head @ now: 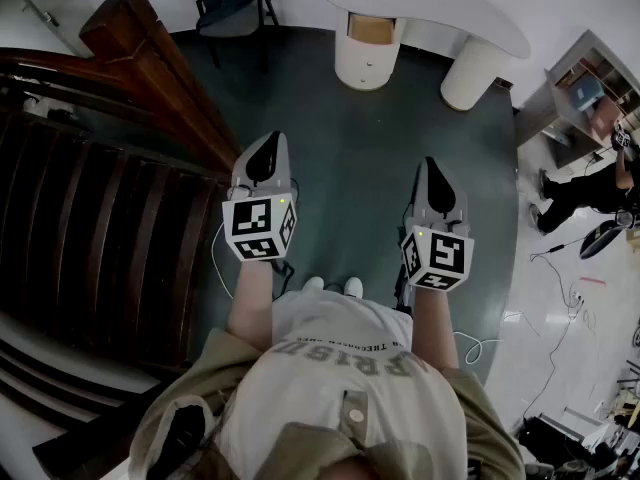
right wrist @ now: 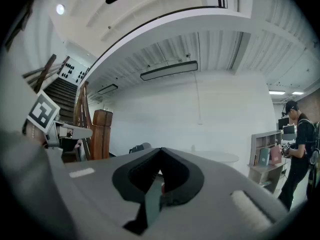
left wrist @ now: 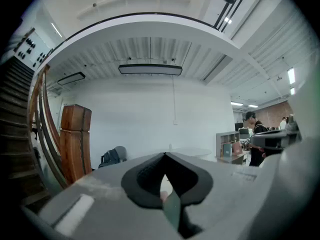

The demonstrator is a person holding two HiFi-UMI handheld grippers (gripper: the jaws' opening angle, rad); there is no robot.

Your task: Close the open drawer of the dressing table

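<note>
The white dressing table (head: 437, 5) stands at the far side of the round dark carpet, well ahead of me. Its left round pedestal holds a drawer (head: 371, 30) with a light wood-coloured inside, pulled out towards me. My left gripper (head: 270, 140) and right gripper (head: 430, 163) are held level side by side in front of my body, far short of the table, both shut with nothing between the jaws. The tabletop (left wrist: 192, 152) shows faintly beyond the closed jaws in the left gripper view, and the same tabletop (right wrist: 215, 157) appears in the right gripper view.
A dark wooden staircase (head: 100, 198) with a heavy newel post (head: 150, 58) fills the left. A chair with a bag (head: 232, 3) stands beside the table. At the right are a shelf unit (head: 590, 88), a person (head: 590, 193) and cables (head: 555, 268) on the floor.
</note>
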